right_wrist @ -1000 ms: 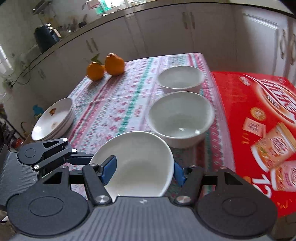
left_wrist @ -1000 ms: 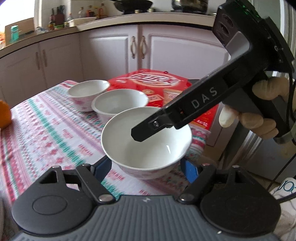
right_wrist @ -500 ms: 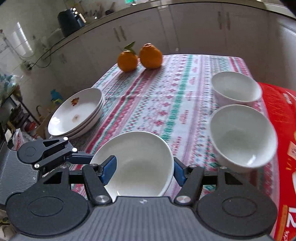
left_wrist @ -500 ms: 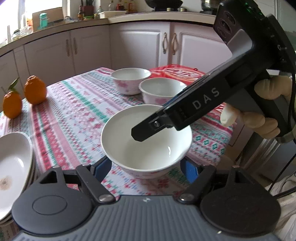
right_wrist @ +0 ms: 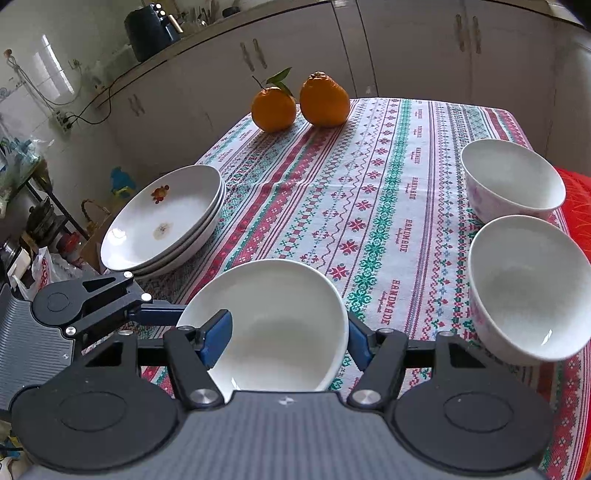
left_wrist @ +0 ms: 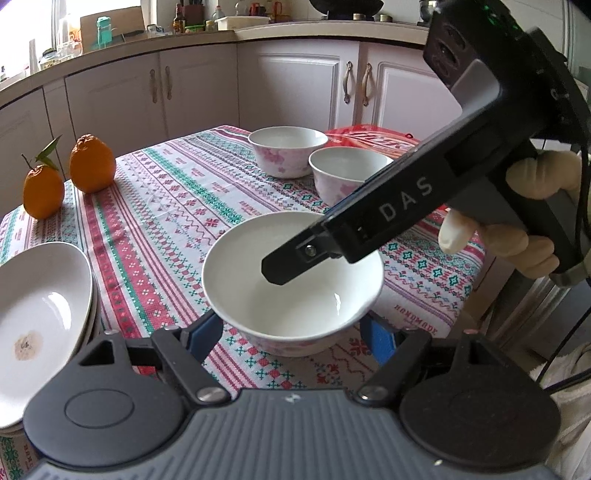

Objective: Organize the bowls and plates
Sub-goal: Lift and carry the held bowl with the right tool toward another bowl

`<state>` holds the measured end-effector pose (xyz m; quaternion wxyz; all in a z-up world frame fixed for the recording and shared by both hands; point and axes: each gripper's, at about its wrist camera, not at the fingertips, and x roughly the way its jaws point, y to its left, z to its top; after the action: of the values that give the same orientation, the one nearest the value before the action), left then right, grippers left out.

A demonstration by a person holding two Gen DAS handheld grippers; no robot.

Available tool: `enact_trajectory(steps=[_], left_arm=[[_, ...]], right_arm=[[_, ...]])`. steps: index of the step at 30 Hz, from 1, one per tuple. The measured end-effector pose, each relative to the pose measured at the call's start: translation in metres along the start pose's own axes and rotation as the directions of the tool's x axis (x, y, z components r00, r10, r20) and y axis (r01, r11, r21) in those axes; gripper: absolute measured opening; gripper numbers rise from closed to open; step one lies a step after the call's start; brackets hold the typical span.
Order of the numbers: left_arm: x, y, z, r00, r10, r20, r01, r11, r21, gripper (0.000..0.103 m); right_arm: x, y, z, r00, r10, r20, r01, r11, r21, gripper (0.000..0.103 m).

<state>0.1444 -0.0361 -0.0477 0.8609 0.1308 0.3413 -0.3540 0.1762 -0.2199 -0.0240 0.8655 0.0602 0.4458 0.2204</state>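
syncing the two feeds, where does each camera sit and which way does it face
Left wrist: sits on the left tool, looking down over the held bowl toward the cabinets; shows the right tool and a hand.
Right wrist: sits on the right tool, looking down across the table toward two oranges; shows the left tool at left.
Shared: the held bowl, the plates, two more bowls.

Home kitchen: cabinets [left_wrist: 295, 92], countertop [left_wrist: 325, 31], tableclothed table [right_wrist: 388, 192].
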Motion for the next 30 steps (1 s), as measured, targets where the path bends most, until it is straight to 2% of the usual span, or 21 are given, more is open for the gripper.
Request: enact_trajectory(steps=[14,16,17,18,21,30], left_arm=[[0.0,-0.002,0.0,1.0,0.008,-0.003,-0.008,1.0,0.015,0.081],[0.001,-0.002,-0.001,1.0,0.013,-0.007,-0.013,1.0,0.015,0.083],[0.001,-0.002,-0.001,1.0,0.016,-0.011,-0.016,1.0,0.013,0.084],[0.0,-0.002,-0.001,1.0,0.018,-0.011,-0.018,1.0,0.012,0.086],[-0.004,0.0,-0.001,1.0,0.022,0.007,-0.022,1.0,0.0,0.092],[-0.006,-0.002,0.0,0.999,0.042,0.002,-0.042,0.999,0.014,0.092]], right_arm=[[0.001,0.001,-0.001,1.0,0.0,0.009,0.0,1.0,-0.001,0.073],[0.001,0.001,-0.001,1.0,0.008,0.011,-0.008,1.0,0.003,0.08],[0.0,0.001,-0.001,1.0,0.006,0.017,-0.006,1.0,0.005,0.09],[-0.002,0.002,-0.002,1.0,-0.002,0.027,0.002,1.0,0.001,0.095],[-0.007,0.003,-0.002,0.999,-0.022,0.044,0.022,1.0,-0.016,0.097],[-0.02,0.0,-0.007,0.997,-0.003,0.073,0.004,1.0,-0.007,0.099]])
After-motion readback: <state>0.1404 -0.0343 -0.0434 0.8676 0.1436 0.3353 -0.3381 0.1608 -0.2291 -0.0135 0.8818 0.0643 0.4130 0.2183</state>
